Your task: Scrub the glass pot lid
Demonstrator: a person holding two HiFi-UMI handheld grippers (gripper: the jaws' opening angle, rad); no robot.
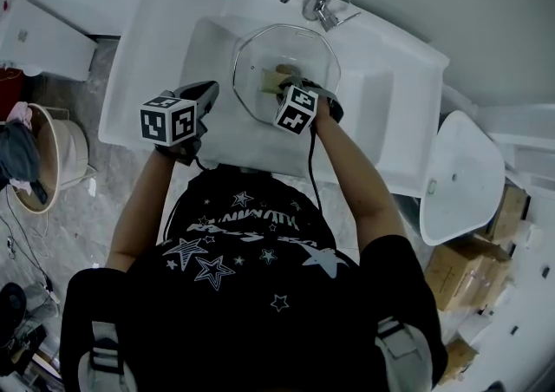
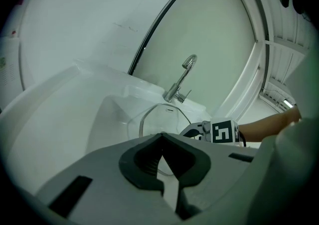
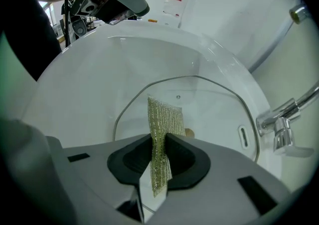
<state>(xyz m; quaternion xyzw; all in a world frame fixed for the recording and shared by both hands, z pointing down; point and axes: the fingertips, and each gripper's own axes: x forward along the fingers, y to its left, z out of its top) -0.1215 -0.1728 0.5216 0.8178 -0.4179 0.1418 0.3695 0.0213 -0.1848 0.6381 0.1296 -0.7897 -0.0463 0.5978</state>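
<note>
Right tongs (image 3: pixel 158 162) clamp the scouring pad (image 3: pixel 163 119) on edge, its long axis pointing ahead onto the glass lid (image 3: pixel 219 114).
The lid lies flat in the sink (image 1: pixel 381 78) beneath them; left tongs (image 2: pixel 162 162), closed and empty, hover alongside.

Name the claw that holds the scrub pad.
The right claw: its jaws pinch the pad over the lid. The left claw is shut on nothing.

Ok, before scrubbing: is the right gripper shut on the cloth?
Shut: the right gripper has its fingers pinching the mesh cloth from both sides, over the glass lid.
</note>
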